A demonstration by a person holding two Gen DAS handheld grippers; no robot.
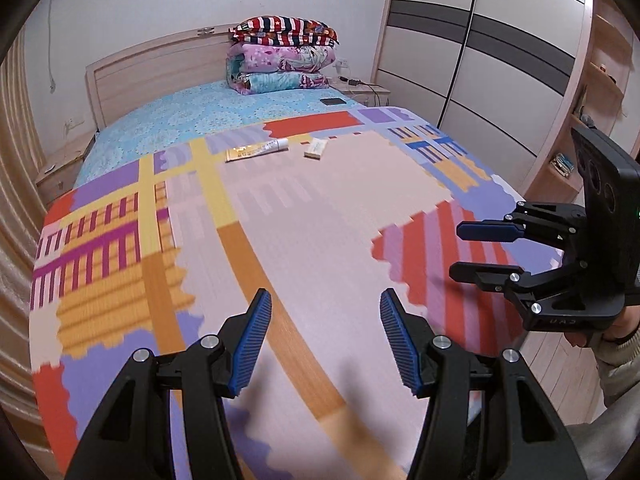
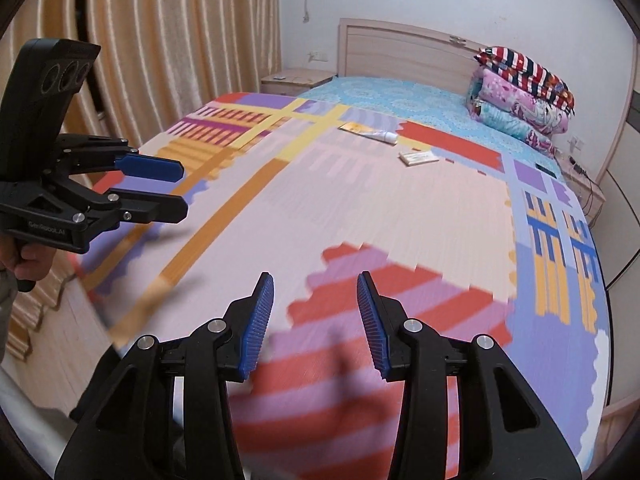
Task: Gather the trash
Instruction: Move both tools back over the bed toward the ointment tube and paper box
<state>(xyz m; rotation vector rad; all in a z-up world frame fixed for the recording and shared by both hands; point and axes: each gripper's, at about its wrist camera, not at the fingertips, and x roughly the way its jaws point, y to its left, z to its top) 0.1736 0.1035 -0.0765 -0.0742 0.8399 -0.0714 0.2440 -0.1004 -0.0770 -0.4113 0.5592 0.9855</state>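
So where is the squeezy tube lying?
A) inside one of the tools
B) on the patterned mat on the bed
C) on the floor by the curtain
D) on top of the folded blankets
B, the tube lies flat on the patterned mat spread over the bed, beside a small box; both tools are open with nothing in them.

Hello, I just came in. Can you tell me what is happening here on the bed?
A person holds a gripper in each hand above the near end of a bed. The left gripper and the right gripper both have open jaws and hold nothing. Farther up the patterned mat lie a squeezed tube and a small box, apart and untouched.
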